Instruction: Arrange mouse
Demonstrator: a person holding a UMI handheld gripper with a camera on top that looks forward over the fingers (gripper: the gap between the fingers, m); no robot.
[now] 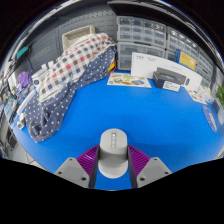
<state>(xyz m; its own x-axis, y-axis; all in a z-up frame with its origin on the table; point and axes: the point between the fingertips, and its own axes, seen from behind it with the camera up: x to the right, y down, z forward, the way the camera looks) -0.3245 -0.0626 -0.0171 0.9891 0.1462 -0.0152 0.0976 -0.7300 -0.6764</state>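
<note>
A grey computer mouse [113, 151] sits between my gripper's [113, 160] two fingers, above the blue table surface [140, 110]. The purple pads [90, 157] press against both of its sides, so the gripper is shut on the mouse. The mouse's front end, with its scroll wheel, points away from me. Its rear end is hidden between the finger bases.
A plaid and dotted cloth heap [65, 75] lies on the left part of the blue table. A white box [160, 68] and papers [130, 80] stand at the far edge, with shelving of drawers [150, 35] behind. Blue surface spreads ahead of the fingers.
</note>
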